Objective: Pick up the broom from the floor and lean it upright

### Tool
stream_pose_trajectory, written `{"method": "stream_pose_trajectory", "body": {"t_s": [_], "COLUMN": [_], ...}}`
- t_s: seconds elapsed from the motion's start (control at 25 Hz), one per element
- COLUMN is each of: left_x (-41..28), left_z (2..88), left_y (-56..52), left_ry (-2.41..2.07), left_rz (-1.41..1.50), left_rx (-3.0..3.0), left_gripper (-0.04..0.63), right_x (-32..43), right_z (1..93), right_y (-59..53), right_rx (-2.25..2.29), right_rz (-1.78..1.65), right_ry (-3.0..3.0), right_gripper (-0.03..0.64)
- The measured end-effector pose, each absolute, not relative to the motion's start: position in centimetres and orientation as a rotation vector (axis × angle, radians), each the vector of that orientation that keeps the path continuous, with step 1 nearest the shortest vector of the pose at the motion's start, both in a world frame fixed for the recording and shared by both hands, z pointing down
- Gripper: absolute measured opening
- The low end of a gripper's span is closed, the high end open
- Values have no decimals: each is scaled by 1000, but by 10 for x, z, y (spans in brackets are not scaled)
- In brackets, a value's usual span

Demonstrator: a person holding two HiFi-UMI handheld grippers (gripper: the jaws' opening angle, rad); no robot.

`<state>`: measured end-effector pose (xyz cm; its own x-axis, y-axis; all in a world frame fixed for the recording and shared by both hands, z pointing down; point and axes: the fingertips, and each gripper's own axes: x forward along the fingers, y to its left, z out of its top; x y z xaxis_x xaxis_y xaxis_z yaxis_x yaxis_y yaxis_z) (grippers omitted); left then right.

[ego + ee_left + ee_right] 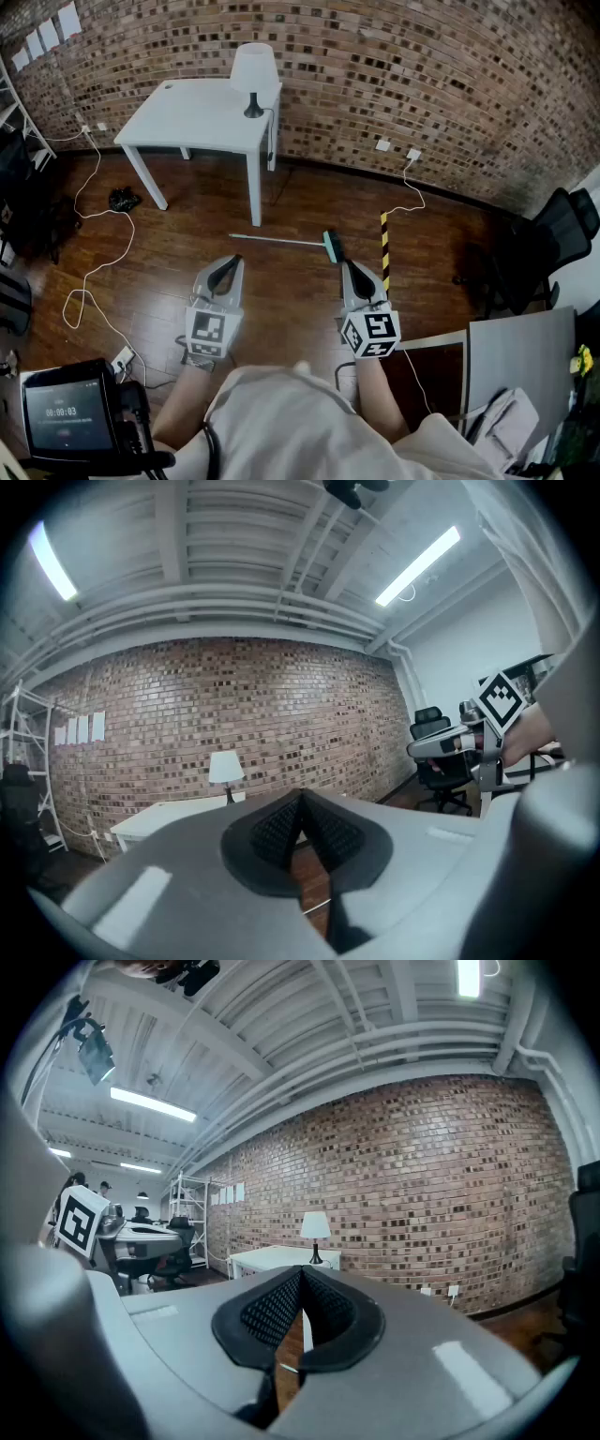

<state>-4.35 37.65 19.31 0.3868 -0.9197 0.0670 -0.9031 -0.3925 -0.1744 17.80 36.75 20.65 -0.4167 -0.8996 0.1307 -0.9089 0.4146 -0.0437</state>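
Two grippers were held out ahead of the person, roughly level: the left gripper (228,265) and the right gripper (349,268). Each had its jaws pressed together with nothing between them. Just beyond their tips the broom (277,241) lay flat on the wooden floor (178,253). Its thin pale handle ran off to the left, and its teal head (332,247) lay to the right, close ahead of the right gripper and beside a yellow-and-black striped bar (384,246). It looked light and stiff. The slim, smooth handle would probably roll or slip under a loose pinch, and the head end would likely weigh more. The best hold seemed to be on the handle a little way up from the head, with the second gripper farther along to swing it upright, and both pairs of jaws would have to spread first. Farther off stood a white table (192,117) with a lamp (254,73), and behind it the brick wall (422,75), a likely surface to lean the broom against.
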Motion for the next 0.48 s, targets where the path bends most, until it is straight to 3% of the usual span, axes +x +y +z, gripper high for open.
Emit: {"method": "stream_pose_trajectory", "body": {"t_s": [0.48], "left_x": [-75], "left_z": [197], "left_y": [380], "left_ry": [1635], "left_rz": [-225], "left_rx": [-2557], "left_gripper": [0], "right_x": [150], "right_z": [203], "right_y": [378], "right_rx": [1689], "right_rz": [161], "right_ry": [-2541], "right_gripper": [14]}}
